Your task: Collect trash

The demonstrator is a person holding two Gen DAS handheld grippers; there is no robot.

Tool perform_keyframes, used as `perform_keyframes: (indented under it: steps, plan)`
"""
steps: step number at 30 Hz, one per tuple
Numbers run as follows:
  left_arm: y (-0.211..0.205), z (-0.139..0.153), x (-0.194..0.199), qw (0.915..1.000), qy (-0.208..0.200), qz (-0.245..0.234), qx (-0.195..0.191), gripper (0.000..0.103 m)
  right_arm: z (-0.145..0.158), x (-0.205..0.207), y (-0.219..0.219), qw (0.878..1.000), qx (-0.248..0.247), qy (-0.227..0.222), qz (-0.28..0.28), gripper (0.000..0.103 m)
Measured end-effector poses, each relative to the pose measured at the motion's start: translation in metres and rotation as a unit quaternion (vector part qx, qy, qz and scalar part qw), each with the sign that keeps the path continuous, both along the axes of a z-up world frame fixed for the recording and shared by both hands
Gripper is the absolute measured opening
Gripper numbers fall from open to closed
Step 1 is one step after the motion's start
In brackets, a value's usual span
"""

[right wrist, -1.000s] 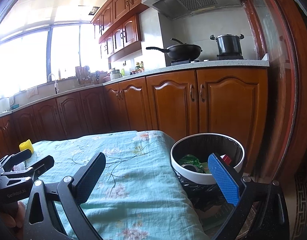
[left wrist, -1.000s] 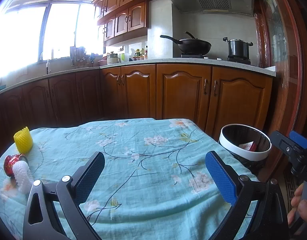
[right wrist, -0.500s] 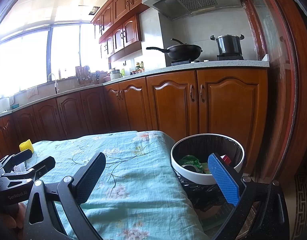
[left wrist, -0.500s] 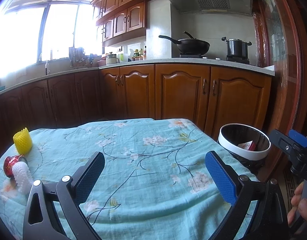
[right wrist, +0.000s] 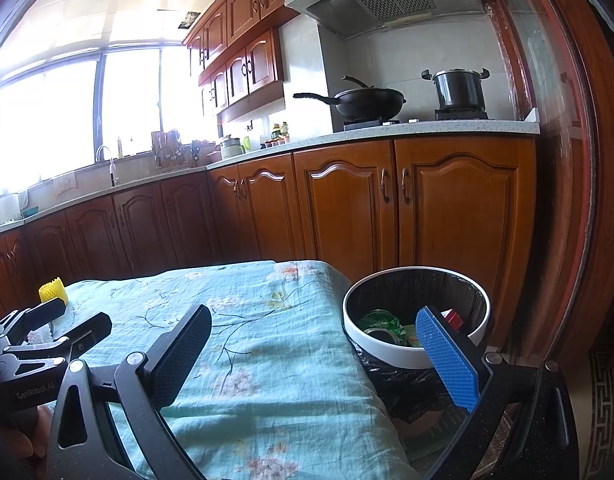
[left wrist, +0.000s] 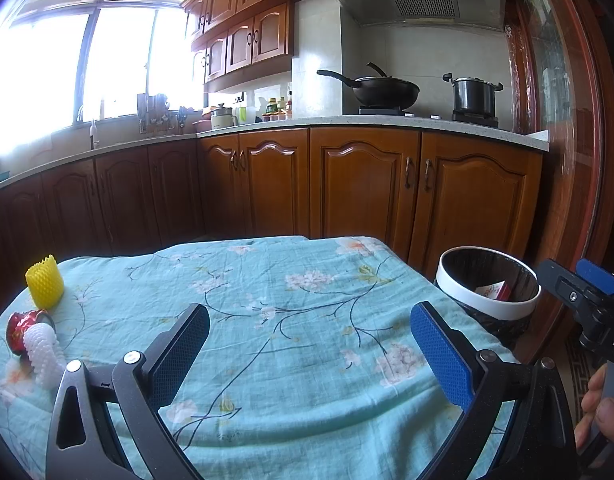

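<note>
A yellow foam net sleeve [left wrist: 45, 286] stands at the table's far left. A crushed red can [left wrist: 22, 329] and a white foam net sleeve [left wrist: 45, 354] lie just in front of it. My left gripper [left wrist: 309, 354] is open and empty over the table's near middle. A white-rimmed trash bin [right wrist: 415, 354] with a black liner stands at the table's right edge and holds a green wrapper [right wrist: 381, 320] and red packaging [right wrist: 453, 317]. My right gripper [right wrist: 313, 360] is open and empty, near the bin. The bin also shows in the left wrist view [left wrist: 489, 307].
The table carries a turquoise floral cloth [left wrist: 267, 300]. Wooden kitchen cabinets [left wrist: 363, 188] run behind it, with a wok [left wrist: 381, 90] and a pot [left wrist: 473, 96] on the stove. A wooden door frame [right wrist: 563, 200] stands right of the bin.
The left wrist view has shifted very slightly; both grippers stay open and nearly still. Nothing on the table has moved.
</note>
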State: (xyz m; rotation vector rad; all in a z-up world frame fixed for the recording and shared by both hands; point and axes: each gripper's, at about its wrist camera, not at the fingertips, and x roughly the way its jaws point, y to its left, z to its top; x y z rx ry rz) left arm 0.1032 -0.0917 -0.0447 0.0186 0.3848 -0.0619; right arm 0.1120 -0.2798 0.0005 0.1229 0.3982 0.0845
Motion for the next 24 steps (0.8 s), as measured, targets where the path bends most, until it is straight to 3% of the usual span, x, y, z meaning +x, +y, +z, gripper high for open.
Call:
perform_keyframes:
  steps: [24]
  plan:
    - [0.0077, -0.0025, 0.0065, 0.9999, 0.011, -0.008, -0.009, 0.102, -0.0039, 0.004, 0.0036, 1.0, 0.003, 0.006, 0.004, 0.103]
